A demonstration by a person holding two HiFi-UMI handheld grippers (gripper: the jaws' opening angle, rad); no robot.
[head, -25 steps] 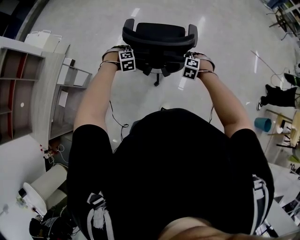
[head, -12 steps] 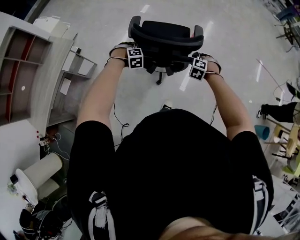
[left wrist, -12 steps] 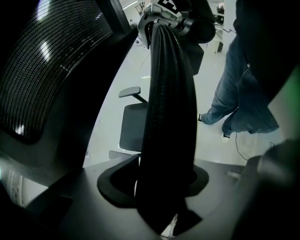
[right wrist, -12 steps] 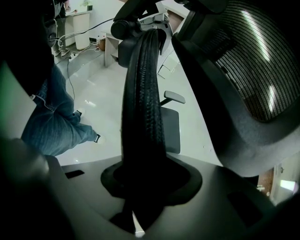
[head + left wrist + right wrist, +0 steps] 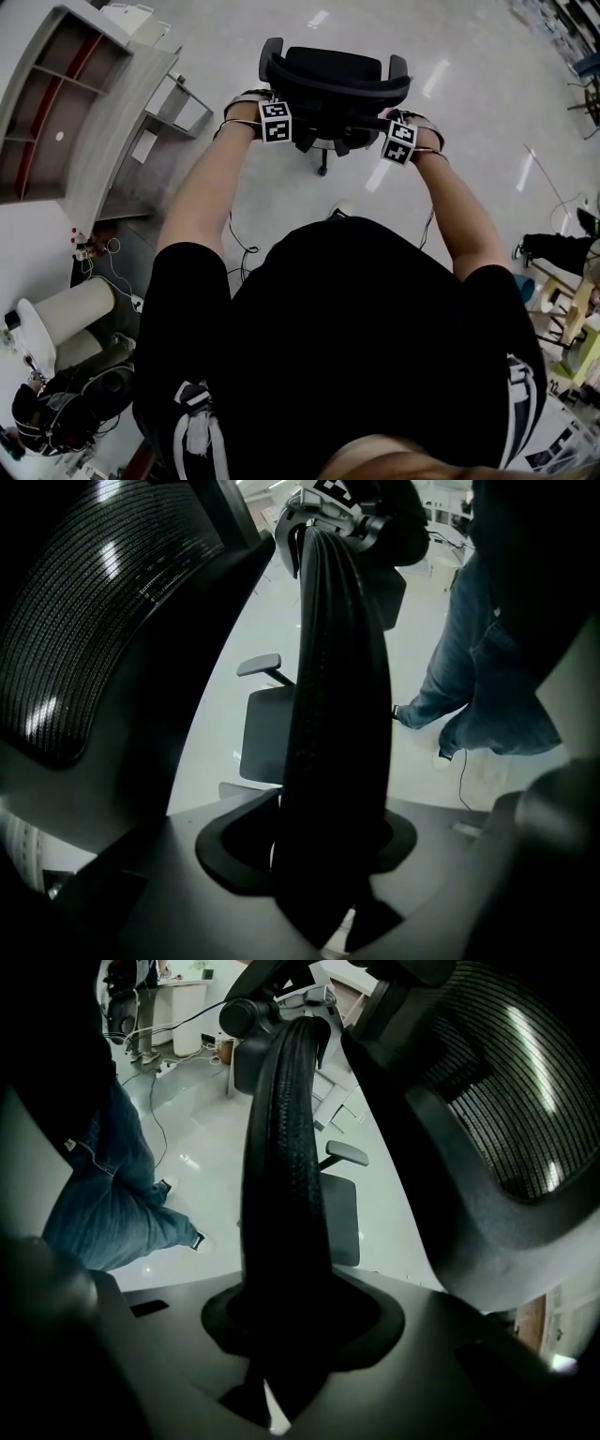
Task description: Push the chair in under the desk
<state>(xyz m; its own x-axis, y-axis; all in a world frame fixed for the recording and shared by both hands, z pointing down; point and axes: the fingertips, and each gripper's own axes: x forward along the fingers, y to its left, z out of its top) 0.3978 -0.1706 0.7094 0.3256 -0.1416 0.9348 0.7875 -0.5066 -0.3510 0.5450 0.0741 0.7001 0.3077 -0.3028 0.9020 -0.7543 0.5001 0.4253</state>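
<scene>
arms reach forward from the person's dark torso, a gripper in each hand, both pitched steeply down. left gripper (image 5: 277, 114) and right gripper (image 5: 397, 137) hold the chair (image 5: 336, 80) at opposite ends of its top rail (image 5: 333, 714). each is clenched on that black ribbed band, which fills the gap between the jaws in both gripper views. those views are dark at the pads, so the contact looks firm but cannot be traced exactly. gripping the two ends rather than the middle likely gives steering control, so the wheeled base does not swing aside as it rolls. the chair stands just beyond the grippers on open glossy floor (image 5: 469, 141), backrest toward the person and seat facing away. desk (image 5: 112, 131), grey with a shelf unit, lies farther off at the upper left. it is well apart from the chair and out of line with it, so the push seems far from finished and probably needs a leftward turn.
</scene>
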